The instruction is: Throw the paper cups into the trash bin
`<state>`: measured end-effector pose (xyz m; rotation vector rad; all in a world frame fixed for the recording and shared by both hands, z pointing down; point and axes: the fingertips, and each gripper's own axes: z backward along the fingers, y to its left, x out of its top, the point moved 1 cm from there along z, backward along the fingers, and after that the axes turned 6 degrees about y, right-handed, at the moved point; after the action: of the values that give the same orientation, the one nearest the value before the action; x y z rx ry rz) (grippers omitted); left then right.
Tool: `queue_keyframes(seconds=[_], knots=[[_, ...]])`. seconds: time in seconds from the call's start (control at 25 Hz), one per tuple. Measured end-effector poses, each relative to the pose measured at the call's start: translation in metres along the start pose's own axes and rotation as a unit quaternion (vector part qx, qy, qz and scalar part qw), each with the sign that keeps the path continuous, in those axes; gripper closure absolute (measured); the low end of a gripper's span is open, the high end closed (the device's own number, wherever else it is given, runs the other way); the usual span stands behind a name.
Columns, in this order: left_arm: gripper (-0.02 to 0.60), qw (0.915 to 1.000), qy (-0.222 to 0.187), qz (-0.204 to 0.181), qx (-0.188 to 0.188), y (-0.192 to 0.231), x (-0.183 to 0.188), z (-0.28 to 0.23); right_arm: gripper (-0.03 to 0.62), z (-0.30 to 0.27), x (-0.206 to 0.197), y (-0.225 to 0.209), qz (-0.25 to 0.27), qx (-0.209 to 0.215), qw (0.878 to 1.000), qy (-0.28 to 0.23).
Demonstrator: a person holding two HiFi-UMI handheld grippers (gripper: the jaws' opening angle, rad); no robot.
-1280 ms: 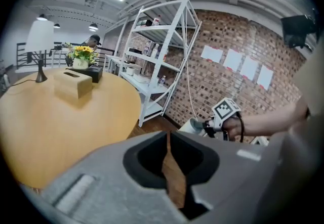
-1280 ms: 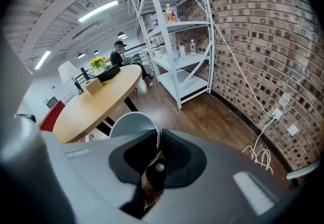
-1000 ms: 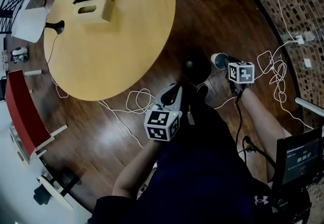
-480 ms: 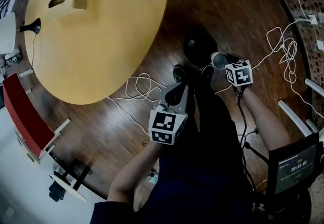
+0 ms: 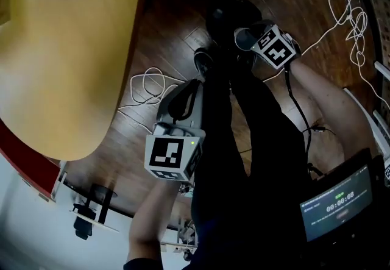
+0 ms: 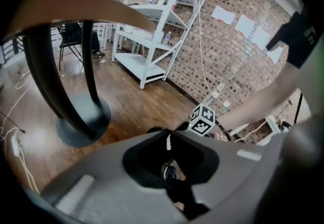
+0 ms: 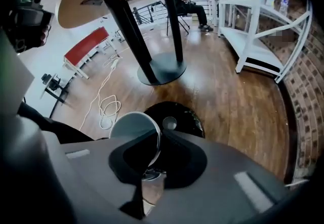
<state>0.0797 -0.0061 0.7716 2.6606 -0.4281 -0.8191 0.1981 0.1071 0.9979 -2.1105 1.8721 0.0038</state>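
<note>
Your screen (image 5: 336, 205) shows a timer that looks like 00:00:08; the smaller lines around it are too blurred to read.

Round pale wooden tabletop (image 5: 61, 49) above a dark plank floor (image 5: 167, 37), carried on black legs with a round base (image 7: 162, 72). White cable (image 5: 143, 89) looped on the floor near the base. White metal shelving (image 6: 152, 31) against a brick wall (image 6: 238, 51). Red bench (image 7: 83, 43) farther off. Lit timer screen (image 5: 335, 205) at lower right.
</note>
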Motion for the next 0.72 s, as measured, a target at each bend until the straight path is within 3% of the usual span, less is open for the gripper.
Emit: queue_keyframes(seconds=[0.12, 0.28, 0.48, 0.72], knots=[[0.558, 0.9994, 0.005, 0.033, 0.0, 0.019, -0.011, -0.014, 0.56, -0.059, 0.008, 0.004, 0.077, 0.019, 0.997, 0.022], [0.558, 0.9987, -0.005, 0.052, 0.003, 0.018, -0.022, -0.018, 0.56, -0.101, 0.001, 0.005, 0.203, 0.01, 0.976, 0.073], [0.558, 0.9974, -0.017, 0.069, 0.012, 0.031, -0.034, -0.039, 0.56, -0.164, -0.008, -0.002, 0.263, 0.023, 0.959, 0.107], [0.558, 0.9975, -0.024, 0.062, 0.024, 0.053, -0.034, -0.051, 0.56, -0.212, -0.025, -0.008, 0.318, 0.048, 0.936, 0.145]])
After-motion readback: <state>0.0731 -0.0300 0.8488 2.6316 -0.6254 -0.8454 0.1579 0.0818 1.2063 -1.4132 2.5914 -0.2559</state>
